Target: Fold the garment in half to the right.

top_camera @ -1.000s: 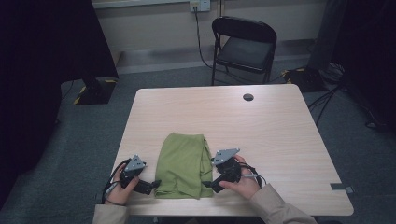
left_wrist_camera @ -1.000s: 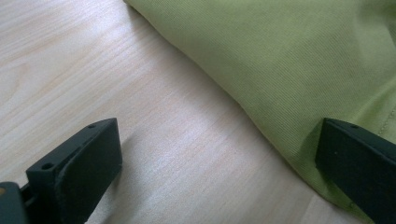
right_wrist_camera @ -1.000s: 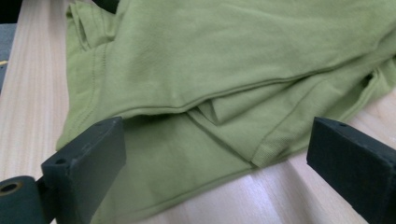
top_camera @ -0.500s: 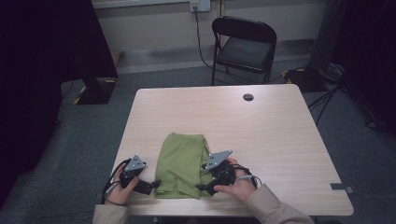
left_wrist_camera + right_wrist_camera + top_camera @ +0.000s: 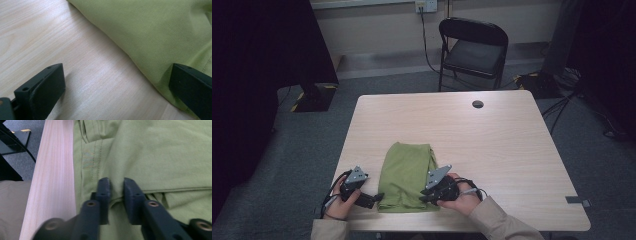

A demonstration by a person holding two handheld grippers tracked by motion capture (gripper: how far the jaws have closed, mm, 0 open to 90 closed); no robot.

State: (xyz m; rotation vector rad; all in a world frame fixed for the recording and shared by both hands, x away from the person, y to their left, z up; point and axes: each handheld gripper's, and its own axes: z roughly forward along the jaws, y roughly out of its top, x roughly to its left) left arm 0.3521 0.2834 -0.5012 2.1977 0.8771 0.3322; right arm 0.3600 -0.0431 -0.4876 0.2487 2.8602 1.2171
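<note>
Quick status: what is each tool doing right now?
Left tool: open, jaws straddling the edge of the green cloth, holding nothing.
Right tool: jaws nearly together, pinching a fold of the cloth.

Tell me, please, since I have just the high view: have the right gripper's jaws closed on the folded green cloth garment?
Observer: Yes. In the right gripper view, the right gripper has its jaws close together, with a ridge of the folded green cloth garment pinched between them.
Operator: Where on the garment is that?
Observer: Beside a double-stitched hem, close to the edge of the light wooden table.
Operator: And the left gripper?
Observer: The left gripper is wide open, with one jaw over bare wood and the other over the garment's edge.
</note>
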